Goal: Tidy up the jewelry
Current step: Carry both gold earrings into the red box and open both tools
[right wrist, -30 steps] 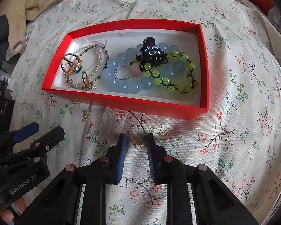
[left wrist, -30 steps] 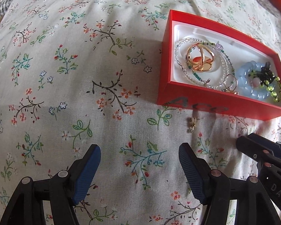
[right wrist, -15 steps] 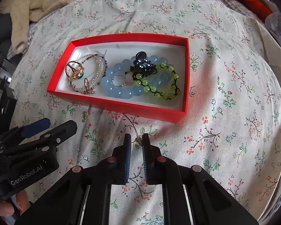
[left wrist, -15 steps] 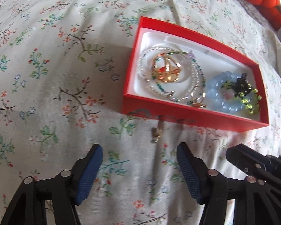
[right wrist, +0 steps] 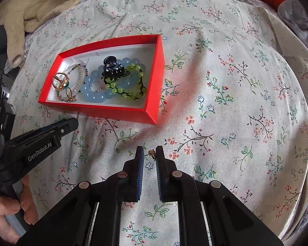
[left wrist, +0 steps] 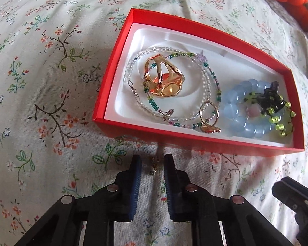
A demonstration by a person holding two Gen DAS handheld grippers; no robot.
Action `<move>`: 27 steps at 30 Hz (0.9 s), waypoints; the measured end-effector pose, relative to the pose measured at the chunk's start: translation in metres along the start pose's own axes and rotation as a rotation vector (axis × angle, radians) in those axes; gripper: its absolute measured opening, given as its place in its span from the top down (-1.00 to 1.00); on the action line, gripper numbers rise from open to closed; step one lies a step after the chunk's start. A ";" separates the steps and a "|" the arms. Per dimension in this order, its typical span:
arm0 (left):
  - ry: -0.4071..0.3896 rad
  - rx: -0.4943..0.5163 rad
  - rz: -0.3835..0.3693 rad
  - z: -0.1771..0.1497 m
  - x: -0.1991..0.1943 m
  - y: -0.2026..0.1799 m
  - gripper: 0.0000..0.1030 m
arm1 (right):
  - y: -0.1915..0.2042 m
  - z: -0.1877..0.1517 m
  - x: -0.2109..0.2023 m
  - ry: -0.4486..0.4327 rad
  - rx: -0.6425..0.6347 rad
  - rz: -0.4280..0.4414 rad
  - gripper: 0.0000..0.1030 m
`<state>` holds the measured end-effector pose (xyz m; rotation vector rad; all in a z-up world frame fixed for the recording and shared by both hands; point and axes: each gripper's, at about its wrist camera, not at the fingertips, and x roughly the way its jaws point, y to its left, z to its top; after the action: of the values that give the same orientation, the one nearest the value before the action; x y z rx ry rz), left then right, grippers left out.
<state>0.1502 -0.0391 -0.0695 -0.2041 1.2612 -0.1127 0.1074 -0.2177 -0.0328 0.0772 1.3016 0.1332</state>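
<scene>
A red box (left wrist: 195, 141) sits on the floral bedspread (left wrist: 51, 82) and holds a gold ring (left wrist: 162, 78), a clear beaded bracelet (left wrist: 207, 82), a blue bead bracelet (left wrist: 246, 123) and a green bead bracelet (left wrist: 281, 123). Just in front of the box's near wall, the left gripper (left wrist: 153, 164) has just been closing; a small gold earring (left wrist: 154, 165) lies between its narrowed jaws, the pads apparently not pressing it. Further from the box, the right gripper (right wrist: 149, 154) is nearly closed, pinching a tiny gold charm (right wrist: 152, 153). Nothing blocks the box's open top. A cream cloth (right wrist: 30, 6) lies beyond the box.
</scene>
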 end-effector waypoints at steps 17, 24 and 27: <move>-0.017 0.021 -0.008 -0.003 -0.008 -0.001 0.94 | -0.013 -0.002 -0.011 -0.014 0.031 0.019 0.76; -0.061 0.050 -0.048 -0.013 -0.038 0.002 0.94 | -0.014 0.000 -0.018 -0.030 0.050 0.050 0.76; -0.086 0.061 -0.082 -0.017 -0.052 -0.001 0.94 | -0.013 0.001 -0.023 -0.041 0.057 0.063 0.76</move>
<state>0.1178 -0.0318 -0.0255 -0.2065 1.1622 -0.2109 0.1031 -0.2336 -0.0126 0.1688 1.2623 0.1476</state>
